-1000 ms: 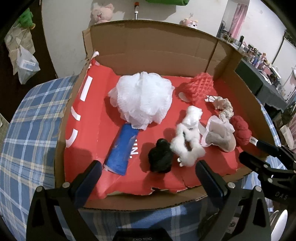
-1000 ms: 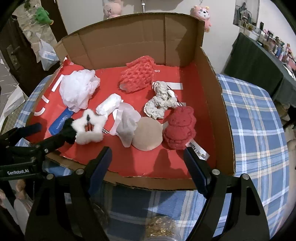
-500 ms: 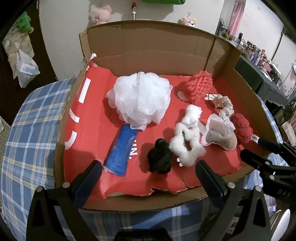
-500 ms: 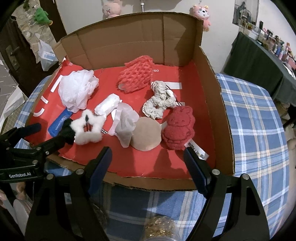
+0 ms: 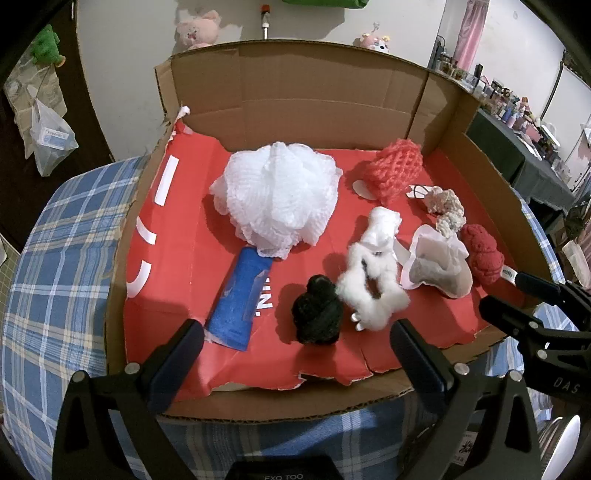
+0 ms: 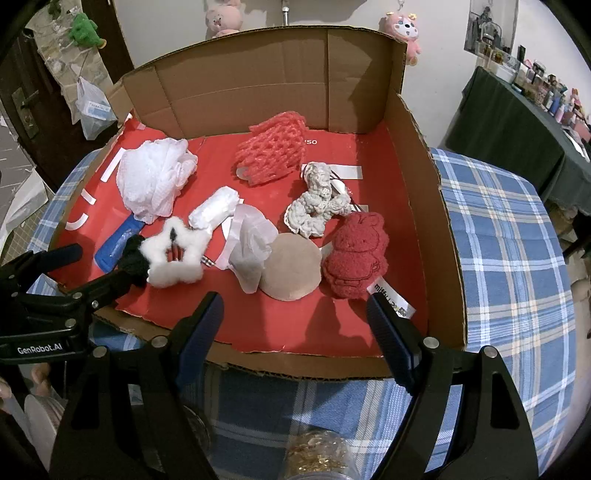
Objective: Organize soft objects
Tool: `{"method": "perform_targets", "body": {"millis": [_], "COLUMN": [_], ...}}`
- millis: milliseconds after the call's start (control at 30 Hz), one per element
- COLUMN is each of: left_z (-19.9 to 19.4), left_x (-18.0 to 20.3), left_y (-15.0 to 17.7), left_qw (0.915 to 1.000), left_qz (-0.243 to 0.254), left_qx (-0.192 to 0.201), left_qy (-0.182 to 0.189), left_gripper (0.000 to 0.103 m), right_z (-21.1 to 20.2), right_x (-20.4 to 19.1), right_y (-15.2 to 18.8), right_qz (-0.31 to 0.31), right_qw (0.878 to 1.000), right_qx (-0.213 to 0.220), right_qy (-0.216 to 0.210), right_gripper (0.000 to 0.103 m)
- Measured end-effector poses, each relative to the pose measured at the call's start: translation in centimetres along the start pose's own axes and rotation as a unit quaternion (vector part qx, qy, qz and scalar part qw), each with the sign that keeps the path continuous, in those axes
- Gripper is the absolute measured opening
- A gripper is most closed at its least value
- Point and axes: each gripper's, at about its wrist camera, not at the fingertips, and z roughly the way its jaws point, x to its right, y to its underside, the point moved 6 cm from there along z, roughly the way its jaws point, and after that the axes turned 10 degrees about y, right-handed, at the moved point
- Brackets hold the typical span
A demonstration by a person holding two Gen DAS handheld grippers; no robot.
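A cardboard box (image 5: pixel 295 99) with a red liner holds several soft things. Among them lie a white mesh pouf (image 5: pixel 277 195), a blue roll (image 5: pixel 240 299), a black scrunchie (image 5: pixel 317 314), a white fluffy star (image 5: pixel 369 288), a red foam net (image 5: pixel 399 170) and a red plush (image 6: pixel 356 254). A beige round pad (image 6: pixel 291 271) and a cream crocheted piece (image 6: pixel 317 206) lie near the plush. My left gripper (image 5: pixel 295 350) hovers open over the box's near edge, nothing between its fingers. My right gripper (image 6: pixel 295 325) is open too, in front of the beige pad.
The box rests on a blue plaid tablecloth (image 6: pixel 517 258). A jar with gold bits (image 6: pixel 317 458) sits below the right gripper. Plush toys (image 6: pixel 223 16) hang on the wall behind. A dark cluttered table (image 6: pixel 517 122) stands at the right.
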Motion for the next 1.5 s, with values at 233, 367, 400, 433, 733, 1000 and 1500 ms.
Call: {"method": "perform_targets", "body": {"millis": [233,367,400,433,733,1000,1500], "left_z": [-0.01,0.02,0.01,0.01,0.05,0.16,0.31], "left_x": [0.04,0.03,0.02,0.02,-0.03,-0.05,0.01], "left_y": [-0.03,-0.04,-0.02,-0.02,-0.02,0.05,0.14], "left_qw": [1.0000,1.0000,1.0000,1.0000,1.0000,1.0000,1.0000], "left_qz": [0.001,0.000,0.000,0.000,-0.001,-0.001,-0.001], "left_qx": [0.000,-0.001,-0.001,-0.001,-0.001,-0.002,-0.005], "left_qy": [-0.002,-0.001,-0.001,-0.001,-0.001,0.000,0.001], "left_gripper": [0.102,0.102,0.102,0.102,0.102,0.102,0.102], "right_z": [-0.03,0.01,0.01,-0.01,-0.02,-0.05,0.01], "right_x": [-0.07,-0.03,0.00,0.01,0.04,0.04,0.11], "right_y": [-0.04,0.02,0.04,0.05,0.05,0.10,0.21], "right_qz": [-0.001,-0.001,-0.001,0.000,0.000,0.000,0.003], "right_qw": [1.000,1.000,1.000,1.000,1.000,1.000,1.000], "right_qx": [0.002,0.000,0.000,0.001,0.000,-0.001,-0.003], "right_qy": [0.002,0.000,0.000,0.000,-0.001,-0.003,-0.004], "right_gripper": [0.079,0.079,0.079,0.079,0.079,0.079,0.079]}}
